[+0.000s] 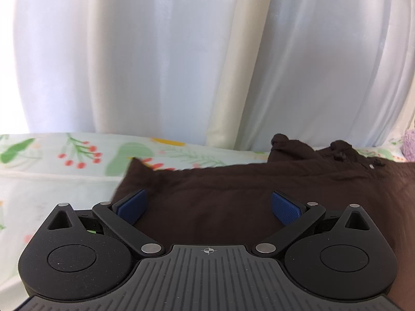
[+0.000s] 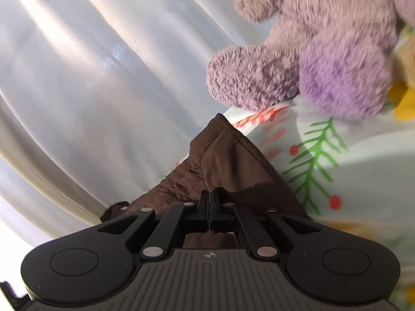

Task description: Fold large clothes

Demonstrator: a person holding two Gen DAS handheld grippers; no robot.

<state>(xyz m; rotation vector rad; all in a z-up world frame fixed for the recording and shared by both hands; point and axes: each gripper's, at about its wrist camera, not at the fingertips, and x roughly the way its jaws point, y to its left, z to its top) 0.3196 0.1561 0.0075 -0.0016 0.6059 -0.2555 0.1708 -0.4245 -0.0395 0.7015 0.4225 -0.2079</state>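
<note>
Left wrist view showed the left gripper (image 1: 207, 204) with its jaws spread wide and nothing between the blue pads (image 1: 132, 204); the brown garment (image 1: 233, 197) lay just ahead of and beneath them on the floral bedsheet (image 1: 52, 155). The right gripper (image 2: 209, 202) was clamped on a hemmed edge of the same cloth, a purple plush toy (image 2: 324, 51) ahead to its right. The fold looked mid-way; next, probably, the left needed to grasp an edge.
</note>
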